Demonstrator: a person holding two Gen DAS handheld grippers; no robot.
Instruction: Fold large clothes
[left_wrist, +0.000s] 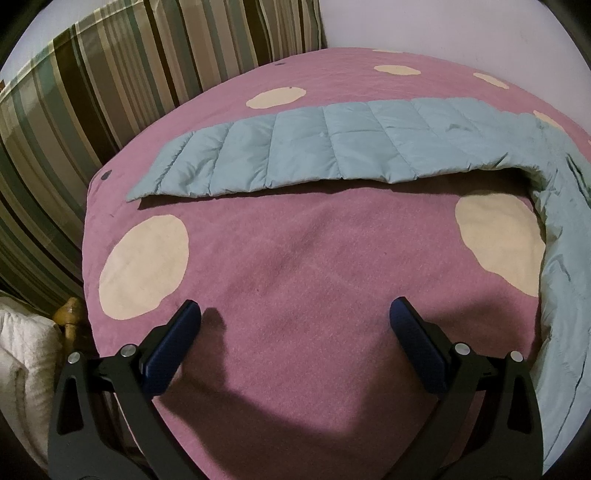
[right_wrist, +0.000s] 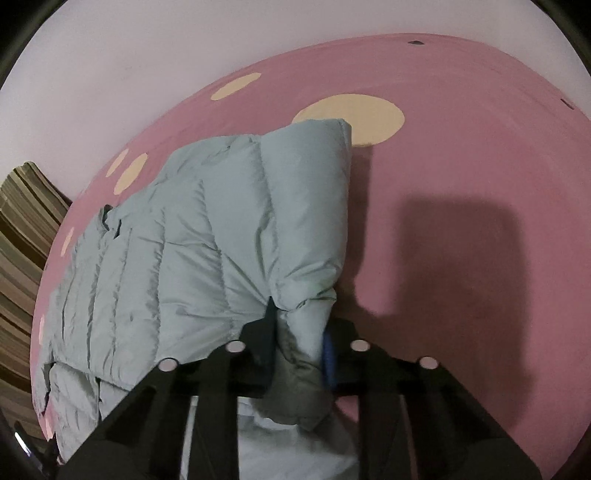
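On pink bedspread (left_wrist: 295, 258) — right gripper (right_wrist: 299, 332) pinches quilted jacket (right_wrist: 184, 258).

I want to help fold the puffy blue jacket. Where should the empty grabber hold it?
Probably the sleeve's cuff end. The blue jacket has its sleeve stretched flat across the pink blanket, and that end lies free. The left gripper, jaws open, could come in low from the near side. The right gripper already pinches the jacket's body.

Black hand-held gripper (left_wrist: 295, 314), blue pads (left_wrist: 173, 339), silver screws (left_wrist: 128, 350).
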